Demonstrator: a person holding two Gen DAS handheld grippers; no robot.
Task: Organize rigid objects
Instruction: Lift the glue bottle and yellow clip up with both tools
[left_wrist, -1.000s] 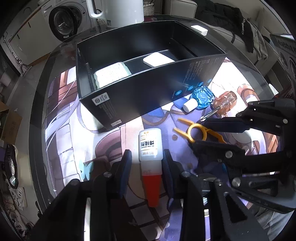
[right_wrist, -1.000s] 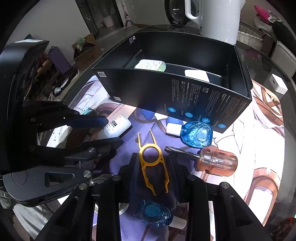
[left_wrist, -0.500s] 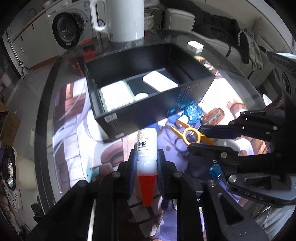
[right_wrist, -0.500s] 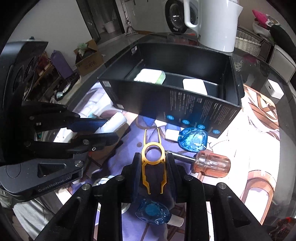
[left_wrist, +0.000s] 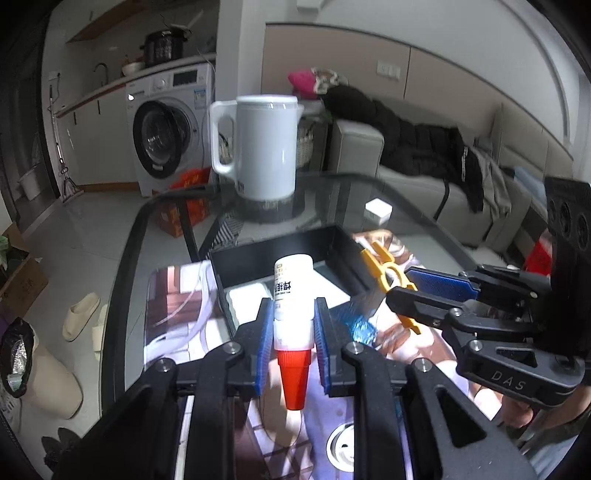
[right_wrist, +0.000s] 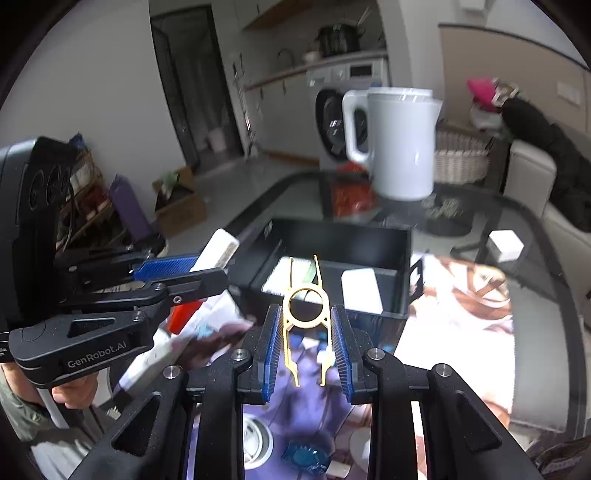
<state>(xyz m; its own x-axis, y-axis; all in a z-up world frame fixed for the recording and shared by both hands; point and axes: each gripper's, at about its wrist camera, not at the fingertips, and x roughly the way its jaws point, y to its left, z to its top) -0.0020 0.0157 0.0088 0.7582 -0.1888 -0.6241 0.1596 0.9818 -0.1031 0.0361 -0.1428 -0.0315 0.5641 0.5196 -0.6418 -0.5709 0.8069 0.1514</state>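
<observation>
My left gripper (left_wrist: 293, 321) is shut on a white glue bottle (left_wrist: 291, 295) with a red cap (left_wrist: 293, 376), held up above the table. The cap points back toward the camera. My right gripper (right_wrist: 306, 328) is shut on a yellow plastic clip tool (right_wrist: 306, 306), also lifted. Beyond both stands the black open box (right_wrist: 340, 236), with white flat items (right_wrist: 360, 288) lying inside. In the left wrist view the right gripper (left_wrist: 406, 288) with the yellow tool (left_wrist: 380, 262) is at the right, by the box's near corner. In the right wrist view the left gripper (right_wrist: 199, 273) with the bottle (right_wrist: 218, 251) is at the left.
A white kettle (left_wrist: 264, 147) stands on the glass table (left_wrist: 125, 258) behind the box. A small white cube (right_wrist: 504, 245) lies at the back right. A blue dispenser (right_wrist: 304, 456) and a round white item (right_wrist: 255, 443) lie on the printed mat below. A sofa stands beyond the table.
Both grippers closed on their objects, the left on the glue bottle, the right on the yellow tool, and lifted them off the mat while tilting up so the room beyond shows.
</observation>
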